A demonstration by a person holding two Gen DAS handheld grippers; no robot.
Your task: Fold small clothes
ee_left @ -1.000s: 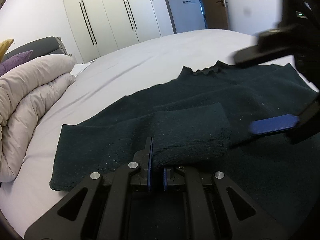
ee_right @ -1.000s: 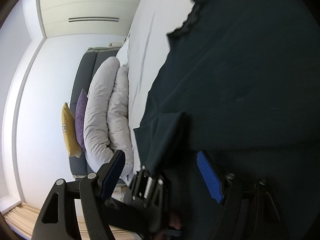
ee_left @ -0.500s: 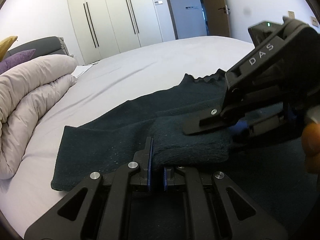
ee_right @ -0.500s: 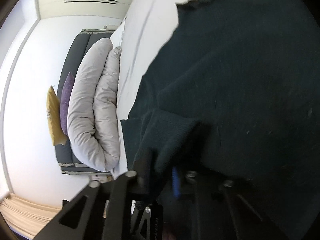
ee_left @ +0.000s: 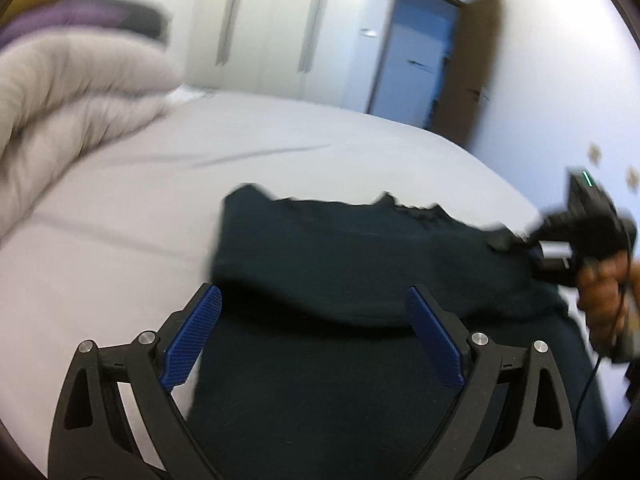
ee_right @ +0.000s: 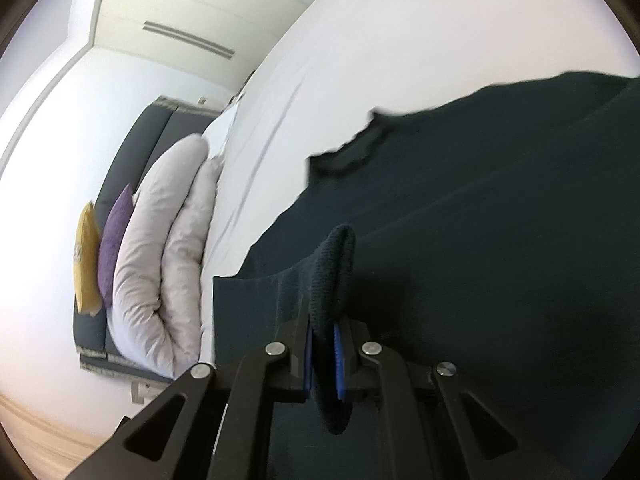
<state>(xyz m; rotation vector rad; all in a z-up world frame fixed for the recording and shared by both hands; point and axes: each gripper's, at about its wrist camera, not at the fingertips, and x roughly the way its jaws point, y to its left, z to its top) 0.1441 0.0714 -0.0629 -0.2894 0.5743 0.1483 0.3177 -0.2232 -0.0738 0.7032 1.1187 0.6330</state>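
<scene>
A dark green sweater [ee_left: 340, 248] lies spread on the white bed [ee_left: 120, 240], frilled collar at its far edge. My left gripper [ee_left: 313, 294] hovers above the sweater's near part, its jaws opening wide, and its blue pads [ee_left: 192, 340] touch nothing. In the right wrist view my right gripper [ee_right: 324, 328] has its jaws closing, and the pads pinch a folded sleeve [ee_right: 336, 264] of the sweater [ee_right: 500, 200], lifted slightly off the body. The left wrist view shows the right gripper [ee_left: 520, 244] at the sweater's right edge, held by a person's hand [ee_left: 608, 300].
A rolled pale duvet [ee_right: 160, 260] lies at the head of the bed beside a purple pillow [ee_right: 116, 240], a yellow pillow [ee_right: 86, 256] and a grey headboard [ee_right: 132, 160]. White wardrobes [ee_left: 272, 28] and an open door [ee_left: 412, 60] stand beyond the bed.
My left gripper let go of the sleeve, opened wide, rolled and drew back. My right gripper shut on the sleeve and carried it to the right across the sweater.
</scene>
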